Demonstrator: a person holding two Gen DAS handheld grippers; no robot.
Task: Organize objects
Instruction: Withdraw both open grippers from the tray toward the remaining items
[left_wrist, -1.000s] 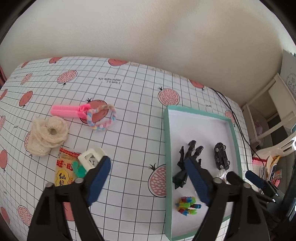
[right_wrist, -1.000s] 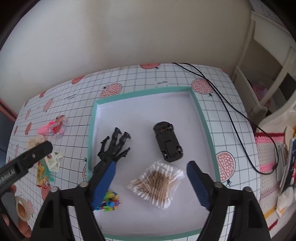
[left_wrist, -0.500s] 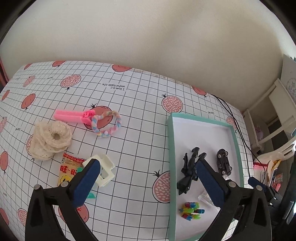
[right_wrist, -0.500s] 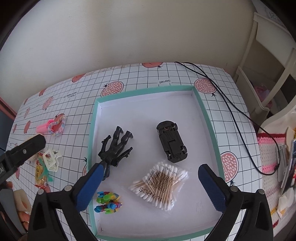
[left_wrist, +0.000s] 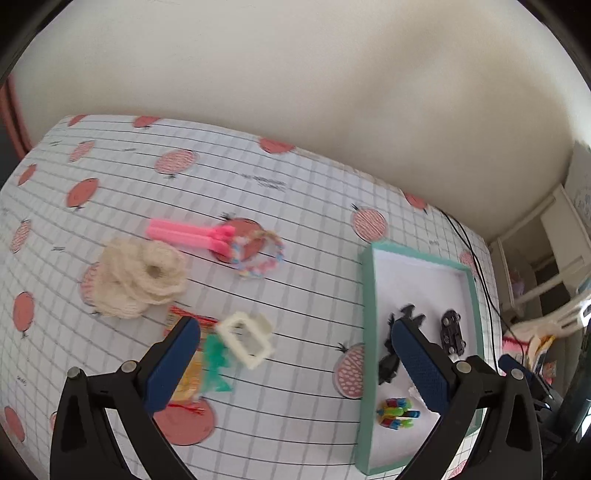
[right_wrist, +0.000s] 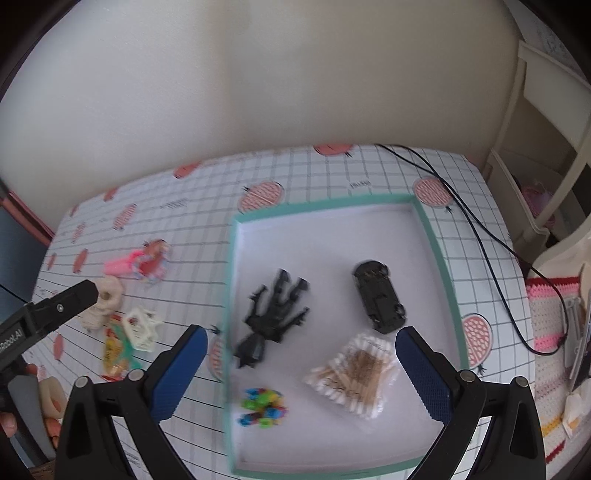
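In the left wrist view our left gripper (left_wrist: 295, 363) now has its jaws spread as wide as they go with nothing between the pads, where a second ago they stood narrower and lower over the snack packet; it has drawn back from the table (left_wrist: 303, 221), so more of the cloth shows. The white hair claw (left_wrist: 245, 338) lies free beside the green clip (left_wrist: 216, 363) and the snack packet (left_wrist: 190, 373) near the table's front edge, with the cream crochet flower (left_wrist: 138, 280) towards the left edge, and the pink clip (left_wrist: 188, 234) touching the pastel bracelet (left_wrist: 258, 253) farther back. We judge these six are still to be tidied, and the claw looks the next candidate. In the right wrist view our right gripper (right_wrist: 301, 369) is likewise opened fully and empty, lifted off the bag of cotton swabs (right_wrist: 352, 371), which it framed more tightly before; we take that as the swabs just delivered. The teal-rimmed tray (right_wrist: 436, 254) at the table's right end holds four things: the swabs near its front right corner, the black toy car (right_wrist: 378, 297) behind them, the black figure (right_wrist: 273, 314) along its left wall, and the small coloured beads (right_wrist: 262, 406) at its front left corner, all apart from one another.
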